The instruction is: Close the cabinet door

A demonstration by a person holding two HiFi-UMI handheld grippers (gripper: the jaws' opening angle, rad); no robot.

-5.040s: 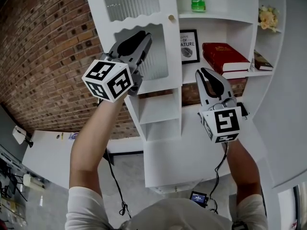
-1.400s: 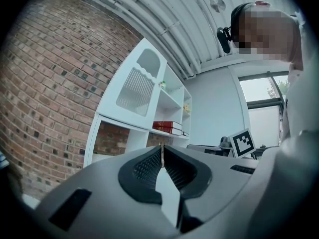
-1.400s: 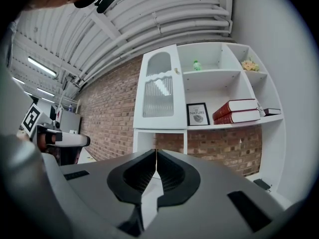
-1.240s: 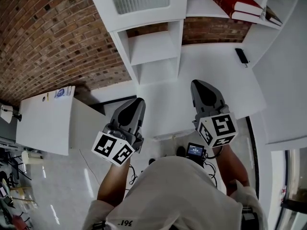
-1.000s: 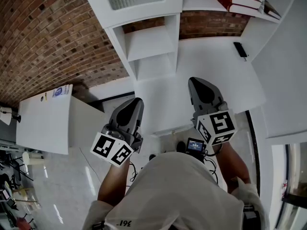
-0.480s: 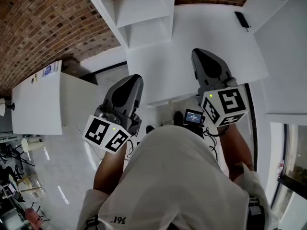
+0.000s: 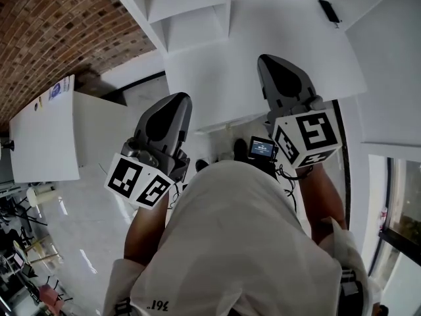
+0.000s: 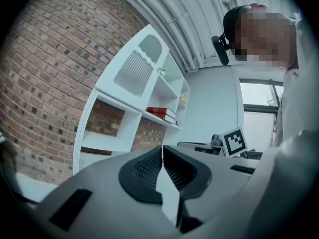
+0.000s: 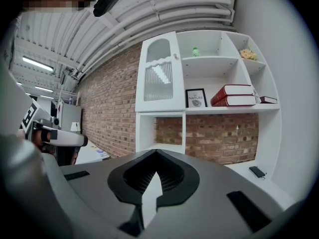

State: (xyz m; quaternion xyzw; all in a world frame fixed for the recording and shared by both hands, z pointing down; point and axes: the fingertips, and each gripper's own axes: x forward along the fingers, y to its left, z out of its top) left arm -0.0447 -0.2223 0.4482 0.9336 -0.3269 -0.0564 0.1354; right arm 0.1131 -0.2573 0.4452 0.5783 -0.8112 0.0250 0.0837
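Brick wall point(image 9: 109, 108) is backing the white shelf unit point(image 9: 224, 110), whose ribbed-glass cabinet door point(image 9: 159, 78) is sitting shut at upper left near red books point(image 9: 234, 96), while left gripper point(image 8: 162, 148) and right gripper point(image 9: 155, 153) are hovering well apart from it, jaws pressed together, empty.

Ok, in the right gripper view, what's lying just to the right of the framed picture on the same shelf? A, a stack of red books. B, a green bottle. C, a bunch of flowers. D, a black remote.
A: the red books lie stacked on the middle shelf, right beside the framed picture.
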